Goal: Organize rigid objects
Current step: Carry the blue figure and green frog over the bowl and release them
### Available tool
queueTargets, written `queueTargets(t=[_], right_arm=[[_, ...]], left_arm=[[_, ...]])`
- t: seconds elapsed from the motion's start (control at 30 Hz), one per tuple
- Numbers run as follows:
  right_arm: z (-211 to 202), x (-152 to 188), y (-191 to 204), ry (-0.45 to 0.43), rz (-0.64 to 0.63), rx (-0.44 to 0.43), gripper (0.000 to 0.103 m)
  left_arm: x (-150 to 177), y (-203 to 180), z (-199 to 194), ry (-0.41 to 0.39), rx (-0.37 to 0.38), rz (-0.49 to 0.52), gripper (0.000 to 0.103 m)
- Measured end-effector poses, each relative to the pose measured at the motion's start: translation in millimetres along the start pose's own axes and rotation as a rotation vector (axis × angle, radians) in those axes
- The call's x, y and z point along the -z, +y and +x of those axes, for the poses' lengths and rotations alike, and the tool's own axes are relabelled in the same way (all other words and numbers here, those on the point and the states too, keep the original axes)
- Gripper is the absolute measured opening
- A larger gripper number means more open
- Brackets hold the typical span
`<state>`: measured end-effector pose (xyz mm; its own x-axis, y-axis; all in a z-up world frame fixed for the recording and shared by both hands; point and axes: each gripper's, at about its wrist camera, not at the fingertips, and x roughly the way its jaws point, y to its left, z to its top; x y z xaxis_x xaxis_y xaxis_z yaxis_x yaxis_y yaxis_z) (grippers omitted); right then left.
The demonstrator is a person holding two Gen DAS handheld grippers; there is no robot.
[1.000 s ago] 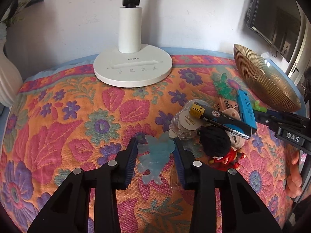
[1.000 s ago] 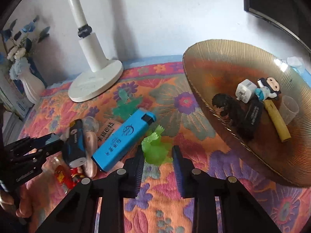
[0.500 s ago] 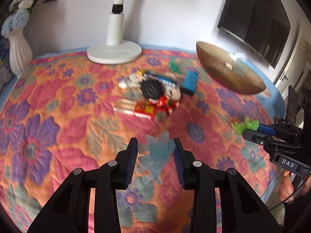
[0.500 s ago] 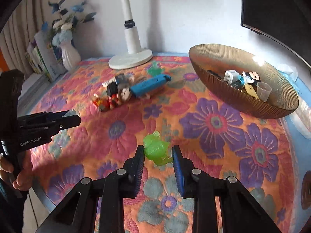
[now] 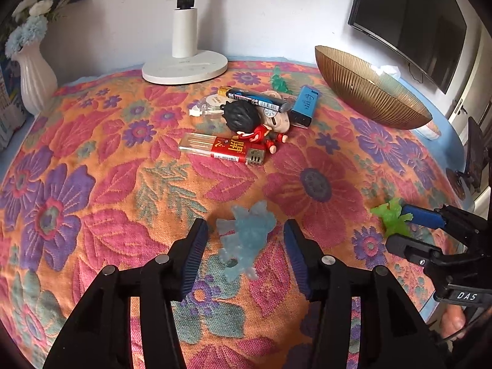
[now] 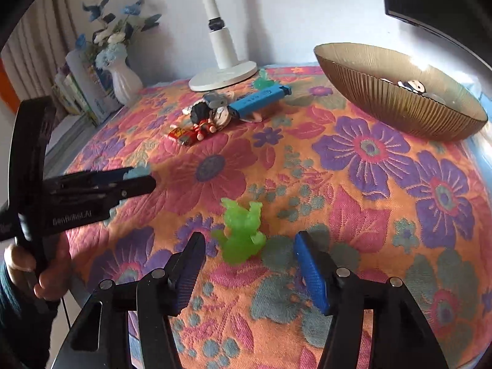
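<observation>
Betw. left tool (image 5: 244,243) pads, blue figure (image 5: 246,240) lies lengthwise.

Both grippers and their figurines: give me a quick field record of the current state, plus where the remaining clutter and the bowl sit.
left gripper: open, pale blue figurine lies on the cloth between its fingers
right gripper: open, green figurine stands on the cloth between its fingers
remaining pile: red lighter, doll, marker, blue lighter, near the lamp base
bowl: far right, holds some items
</observation>
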<state>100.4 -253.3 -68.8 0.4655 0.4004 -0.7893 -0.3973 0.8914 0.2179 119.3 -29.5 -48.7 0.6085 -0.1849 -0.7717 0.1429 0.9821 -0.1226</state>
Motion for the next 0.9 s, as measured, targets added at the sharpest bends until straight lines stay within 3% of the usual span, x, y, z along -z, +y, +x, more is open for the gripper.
queueTargets(t=[0.1, 0.17, 0.23, 0.27, 0.37, 0.47, 0.6, 0.7, 0.8, 0.9], right_arm=[[-1.0, -2.8, 3.4, -0.009, 0.038, -0.010, 0.059], [1.7, -2.1, 9.5, -0.009, 0.041, 0.048, 0.052], [2.2, 0.2, 17.3, -0.022, 0.004, 0.104, 0.034], [2.3, 1.3, 20.6, -0.028, -0.016, 0.124, 0.033], [-1.3, 1.0, 19.5, -0.040, -0.021, 0.125, 0.033], [-23.5, -9.9, 4.2, -0.092, 0.021, 0.114, 0.033], [-80.1, -51.3, -39.5, -0.237, 0.100, 0.164, 0.033], [-111.7, -88.3, -79.8, -0.287, 0.160, 0.223, 0.033], [-117.2, -123.0, -112.6, -0.229, 0.191, 0.246, 0.033], [-98.1, -139.4, -134.4, -0.109, 0.208, 0.231, 0.033]], left_arm=[[-1.8, -3.6, 2.2, 0.000, -0.013, 0.011, 0.048], [-2.5, -6.4, 4.5, -0.004, -0.040, 0.021, 0.033], [-2.7, -10.7, 5.3, -0.007, -0.073, 0.033, 0.033], [-2.4, -11.4, 4.5, -0.011, -0.068, 0.030, 0.033], [-6.6, -11.8, -4.0, -0.034, -0.008, -0.005, 0.033], [-23.4, -23.9, -19.9, -0.085, 0.006, 0.024, 0.033], [-68.5, -53.5, -49.3, -0.203, 0.092, 0.073, 0.033], [-110.7, -87.3, -62.0, -0.274, 0.174, 0.125, 0.033], [-148.1, -122.0, -55.8, -0.290, 0.247, 0.160, 0.033], [-168.7, -148.9, -22.0, -0.228, 0.268, 0.170, 0.033]])
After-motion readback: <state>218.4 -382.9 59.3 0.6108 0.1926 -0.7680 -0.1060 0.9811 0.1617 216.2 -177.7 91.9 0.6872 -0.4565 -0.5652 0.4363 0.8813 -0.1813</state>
